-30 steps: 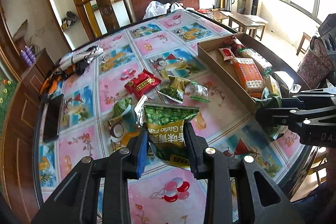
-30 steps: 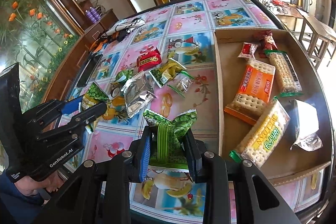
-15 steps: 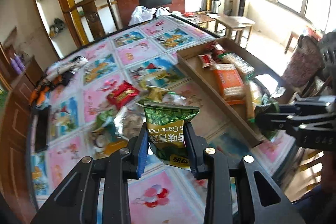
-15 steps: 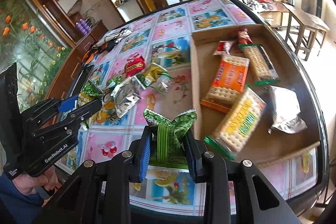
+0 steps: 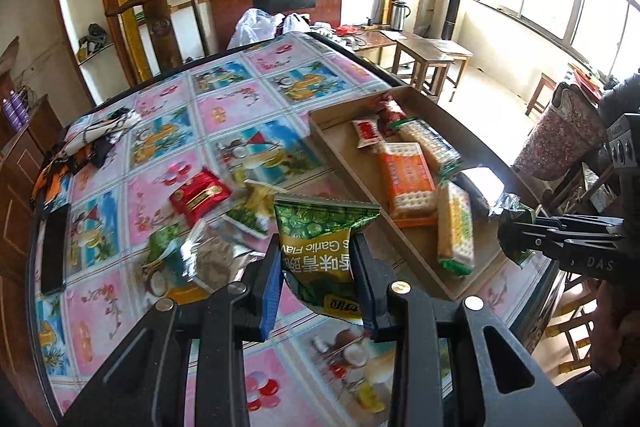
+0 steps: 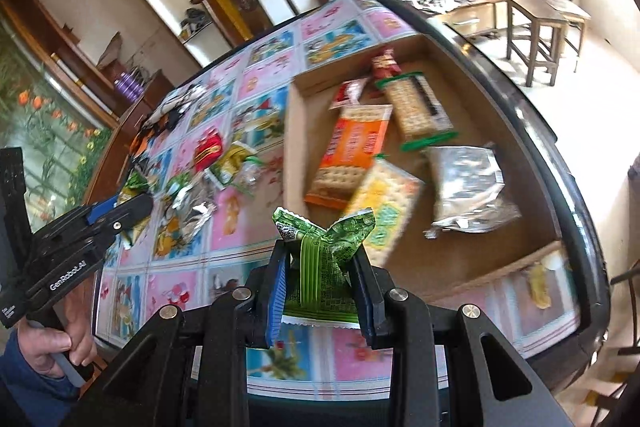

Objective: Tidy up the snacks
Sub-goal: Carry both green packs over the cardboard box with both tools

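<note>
My left gripper (image 5: 318,273) is shut on a green and yellow garlic pea packet (image 5: 320,247), held above the table's near part. My right gripper (image 6: 320,275) is shut on a crumpled green snack packet (image 6: 324,259), above the table beside the near left corner of the cardboard tray (image 6: 460,255). In the left wrist view the right gripper (image 5: 516,239) hangs over the tray's (image 5: 416,263) near end with its green packet. The tray holds an orange cracker pack (image 6: 352,147), a yellow one (image 6: 384,203), a green-edged one (image 6: 420,107) and a silver pouch (image 6: 468,187).
Loose snacks lie on the picture tablecloth: a red packet (image 5: 200,193), a yellow-green packet (image 5: 256,205) and a silver pouch (image 5: 212,259). A black phone (image 5: 54,247) lies at the left edge. A wooden chair (image 5: 160,19) stands behind the table; a hand (image 6: 52,339) holds the left gripper.
Both grippers have carried their packets rightward, toward the tray. The right gripper has rolled, so the table now tilts in its view. Both grips stay the same.
</note>
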Demonstrator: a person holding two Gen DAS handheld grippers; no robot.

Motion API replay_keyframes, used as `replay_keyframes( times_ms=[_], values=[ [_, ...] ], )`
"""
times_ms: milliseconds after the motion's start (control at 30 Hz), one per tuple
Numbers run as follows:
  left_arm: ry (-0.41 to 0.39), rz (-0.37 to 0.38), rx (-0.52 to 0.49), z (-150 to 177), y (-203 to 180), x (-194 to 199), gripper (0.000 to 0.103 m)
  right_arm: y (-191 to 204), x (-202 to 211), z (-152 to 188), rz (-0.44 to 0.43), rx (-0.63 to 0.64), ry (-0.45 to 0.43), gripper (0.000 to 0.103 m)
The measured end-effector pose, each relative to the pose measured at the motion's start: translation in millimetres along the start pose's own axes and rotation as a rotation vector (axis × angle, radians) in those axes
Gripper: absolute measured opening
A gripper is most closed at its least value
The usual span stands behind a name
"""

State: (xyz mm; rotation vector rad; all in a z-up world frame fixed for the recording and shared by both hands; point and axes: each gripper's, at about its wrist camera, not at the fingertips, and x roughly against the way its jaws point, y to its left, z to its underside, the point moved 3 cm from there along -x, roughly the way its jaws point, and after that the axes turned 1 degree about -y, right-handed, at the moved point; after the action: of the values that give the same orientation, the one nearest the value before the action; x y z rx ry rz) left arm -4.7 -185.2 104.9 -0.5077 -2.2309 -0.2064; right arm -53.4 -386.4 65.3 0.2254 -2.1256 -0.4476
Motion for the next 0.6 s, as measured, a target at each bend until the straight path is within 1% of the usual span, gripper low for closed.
replay_keyframes(
  times_ms=[267, 600],
  values=[
    [0.020, 0.044, -0.026, -16, -35, -26, 0.031, -40, 10, -9, 0.039, -0.047, -0.006, 0.032],
    [0.060, 0.074, -0.024, -33, -64, -62, 0.031, -72, 16, -19, 0.055, -0.053, 0.004, 0.032]
  ],
)
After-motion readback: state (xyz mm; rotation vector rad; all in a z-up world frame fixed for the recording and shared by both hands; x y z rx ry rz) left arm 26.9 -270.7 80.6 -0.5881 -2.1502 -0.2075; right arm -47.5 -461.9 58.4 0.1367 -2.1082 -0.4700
